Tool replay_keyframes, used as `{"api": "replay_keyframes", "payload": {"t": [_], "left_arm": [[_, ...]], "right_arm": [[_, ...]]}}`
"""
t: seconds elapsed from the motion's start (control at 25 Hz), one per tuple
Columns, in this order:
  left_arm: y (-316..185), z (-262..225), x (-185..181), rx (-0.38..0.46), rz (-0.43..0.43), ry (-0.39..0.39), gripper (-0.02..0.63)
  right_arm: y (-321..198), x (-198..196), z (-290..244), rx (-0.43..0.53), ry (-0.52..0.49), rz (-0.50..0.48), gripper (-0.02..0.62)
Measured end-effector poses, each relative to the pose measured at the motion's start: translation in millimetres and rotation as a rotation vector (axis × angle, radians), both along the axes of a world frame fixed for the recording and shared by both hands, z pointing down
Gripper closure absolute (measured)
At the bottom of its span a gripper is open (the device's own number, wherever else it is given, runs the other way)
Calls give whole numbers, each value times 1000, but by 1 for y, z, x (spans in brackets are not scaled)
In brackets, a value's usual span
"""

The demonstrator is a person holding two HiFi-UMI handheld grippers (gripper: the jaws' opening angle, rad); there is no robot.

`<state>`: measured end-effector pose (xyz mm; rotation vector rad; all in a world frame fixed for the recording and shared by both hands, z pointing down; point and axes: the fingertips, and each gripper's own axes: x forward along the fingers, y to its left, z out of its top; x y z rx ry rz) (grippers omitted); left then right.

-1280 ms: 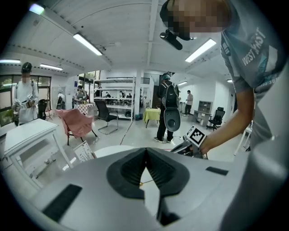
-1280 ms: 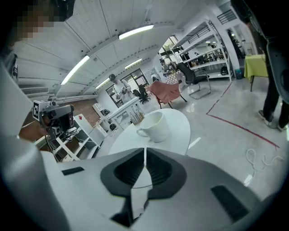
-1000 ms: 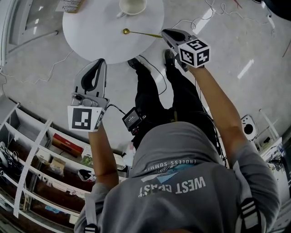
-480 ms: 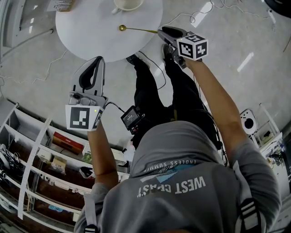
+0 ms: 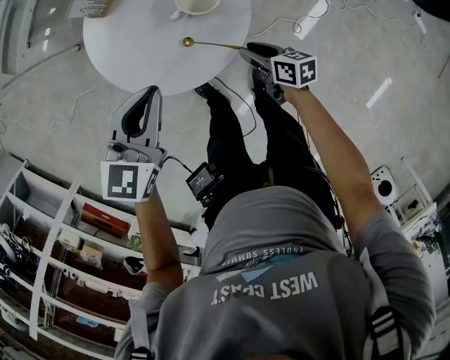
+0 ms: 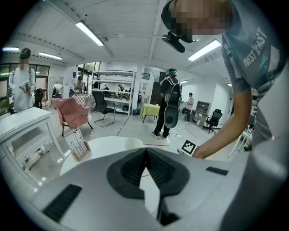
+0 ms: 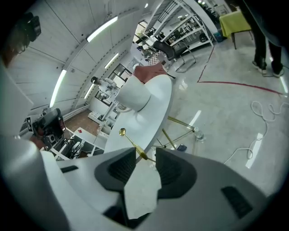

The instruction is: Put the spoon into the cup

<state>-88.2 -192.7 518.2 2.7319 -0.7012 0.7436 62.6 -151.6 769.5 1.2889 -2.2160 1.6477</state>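
A gold spoon (image 5: 211, 45) lies across the right part of the round white table (image 5: 140, 49), its bowl (image 7: 122, 131) pointing at the white cup (image 5: 195, 5). The cup (image 7: 133, 97) stands at the table's far side. My right gripper (image 5: 247, 50) is at the table's right edge. Its jaws are opening. The spoon's handle runs between them (image 7: 145, 155), and the pads do not press on it. My left gripper (image 5: 150, 93) hangs short of the table's near edge, its pads (image 6: 145, 151) shut together with nothing in them.
A wooden card stand (image 6: 77, 144) sits at the table's left side. Metal shelving (image 5: 63, 232) with boxes runs along the lower left. Cables (image 5: 242, 112) trail over the floor by the person's legs. People stand far off in the left gripper view.
My right gripper has sunk a little toward the table edge and rolled, so its marker cube shows a different tilt. The left gripper has kept still.
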Motion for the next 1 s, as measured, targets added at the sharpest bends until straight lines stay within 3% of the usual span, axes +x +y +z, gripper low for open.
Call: {"api": "replay_keyframes", "payload": {"t": [0.2,0.36,0.72,1.0], "left_arm": [[0,0,0,1,-1,1,601],[2,-1,-2,2,-5,1,601],[3,-6,-8,24,-19,12,601],[2,-25,-12,58,-35,32,601]], "right_arm": [[2,-4,2,-6,-13,-13,483],[5,-5,1,-5,-10,-24,555],[2,-14,-23,45,-95,-46,592],[1,-16,-54,87,-94,-74,594]]}}
